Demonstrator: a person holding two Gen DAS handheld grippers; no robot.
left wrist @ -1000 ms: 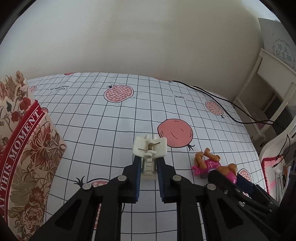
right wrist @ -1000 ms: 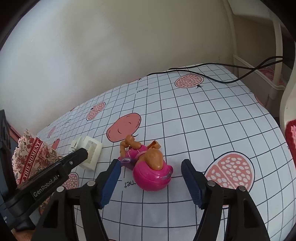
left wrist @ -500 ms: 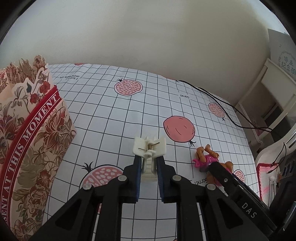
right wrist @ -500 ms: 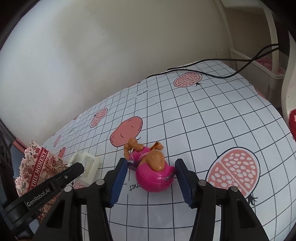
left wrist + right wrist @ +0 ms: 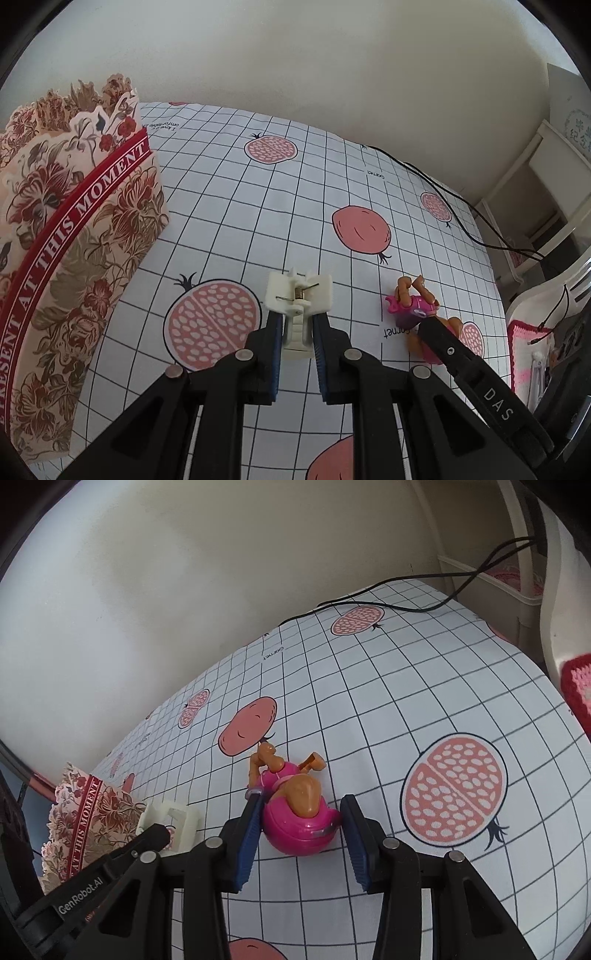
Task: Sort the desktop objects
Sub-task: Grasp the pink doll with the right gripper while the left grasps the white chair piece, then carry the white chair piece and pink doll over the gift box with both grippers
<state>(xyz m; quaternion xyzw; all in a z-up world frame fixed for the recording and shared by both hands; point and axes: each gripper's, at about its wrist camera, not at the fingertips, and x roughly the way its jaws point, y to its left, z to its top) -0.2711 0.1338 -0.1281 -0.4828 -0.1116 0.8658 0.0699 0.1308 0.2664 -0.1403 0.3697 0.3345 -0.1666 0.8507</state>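
Left tongs (image 5: 297,338) clamp white clip (image 5: 298,300); floral box (image 5: 70,236) nearby.

The white clip (image 5: 299,314) looks like matt, cream-white plastic with a small bare metal spring across its top, and the toy figure (image 5: 301,814) is smooth, glossy plastic, bright pink with orange-brown parts. The floral box (image 5: 70,236) looks like printed paper or card with a scalloped cut edge. The tablecloth (image 5: 424,701) reads as smooth printed cloth with a low sheen, and both grippers show matt black plastic with ribbed blue pads (image 5: 248,832).
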